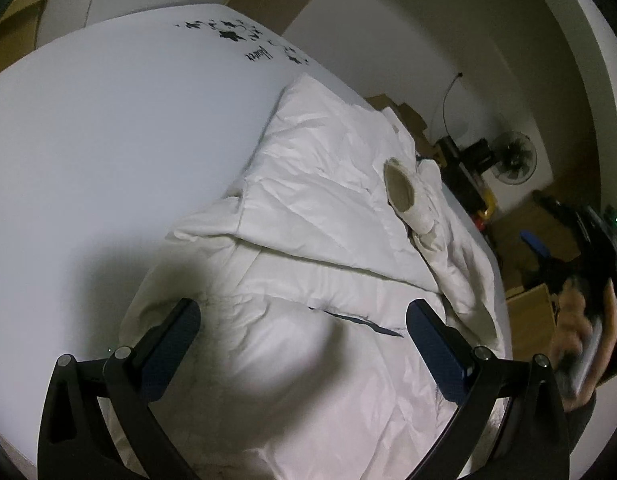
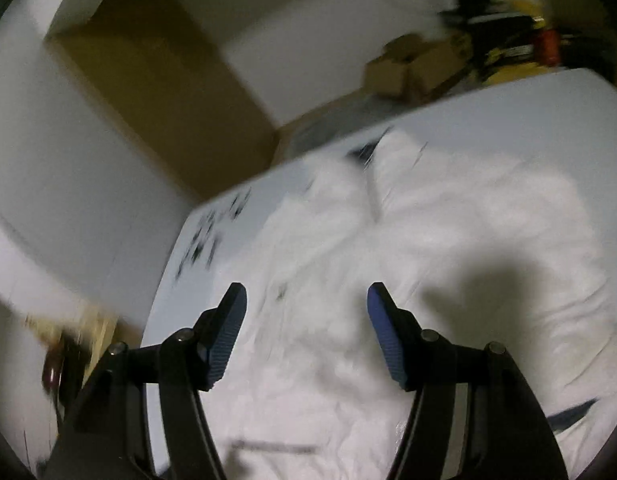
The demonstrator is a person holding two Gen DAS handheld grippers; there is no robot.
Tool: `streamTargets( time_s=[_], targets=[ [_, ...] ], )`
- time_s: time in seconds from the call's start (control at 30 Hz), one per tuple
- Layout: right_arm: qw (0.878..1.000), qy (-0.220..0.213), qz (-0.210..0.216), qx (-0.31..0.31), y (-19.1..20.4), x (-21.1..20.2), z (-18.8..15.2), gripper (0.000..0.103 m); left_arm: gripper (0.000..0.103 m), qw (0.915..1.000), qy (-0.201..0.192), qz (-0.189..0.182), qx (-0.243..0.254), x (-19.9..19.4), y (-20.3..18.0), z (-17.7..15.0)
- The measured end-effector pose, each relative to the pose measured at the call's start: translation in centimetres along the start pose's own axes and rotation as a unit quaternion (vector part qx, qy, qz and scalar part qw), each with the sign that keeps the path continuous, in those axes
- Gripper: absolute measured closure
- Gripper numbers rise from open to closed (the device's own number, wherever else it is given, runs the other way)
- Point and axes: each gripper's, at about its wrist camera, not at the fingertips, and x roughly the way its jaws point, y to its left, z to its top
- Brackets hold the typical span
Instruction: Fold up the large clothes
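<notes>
White table [image 1: 108, 140], fur-cuffed jacket [image 1: 328, 208] sharp only leftward; both claws [image 1: 304, 332] [image 2: 306, 320] spread.

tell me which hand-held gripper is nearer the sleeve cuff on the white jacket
Probably left. The left hand-held gripper hangs open over the white jacket, sleeve cuff ahead. The right hand-held gripper is open over blurred fabric; no cuff shows there.

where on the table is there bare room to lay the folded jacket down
The widest bare patch is the table top left of the white jacket, running from its folded edge up to the black flower print. The right side is crowded: the jacket and its cuff lie along that edge. Both the left hand-held gripper and right hand-held gripper hover open above the jacket.
</notes>
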Motion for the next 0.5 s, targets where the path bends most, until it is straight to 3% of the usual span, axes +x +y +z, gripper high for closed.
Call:
streamTargets(
  time_s=[0.07, 0.17, 0.23, 0.27, 0.33, 0.4, 0.5],
  targets=[
    [1.0, 0.023, -0.013, 0.0, 0.9, 2.8, -0.2, 0.039, 0.0, 1.0, 0.0, 0.002, -0.003, 0.0, 0.0, -0.1],
    [0.995, 0.092, -0.024, -0.024, 2.1, 8.7, -3.1, 0.039, 0.0, 1.0, 0.004, 0.0, -0.004, -0.3, 0.0, -0.5],
    [0.985, 0.169, -0.024, -0.04, 2.2, 12.1, -6.0, 0.039, 0.0, 0.9999, 0.009, 0.004, 0.003, -0.7, 0.0, -0.8],
    [0.977, 0.2, -0.043, -0.055, 1.7, 14.0, -6.8, 0.038, 0.0, 0.9999, 0.014, 0.006, 0.005, -0.9, 0.2, -1.0],
    [0.977, 0.185, -0.056, -0.094, 2.2, 14.0, -7.6, 0.036, 0.0, 0.9998, 0.02, 0.005, 0.007, -1.3, 0.6, -1.2],
    [0.974, 0.207, -0.039, -0.088, 2.2, 12.8, -7.3, 0.035, 0.0, 0.9997, 0.022, 0.007, 0.008, -2.1, 1.4, -1.3],
    [0.977, 0.203, 0.054, -0.02, 0.1, 7.3, -5.9, 0.032, 0.0, 0.9996, 0.028, 0.001, 0.002, -3.8, 2.9, -1.5]
  ],
)
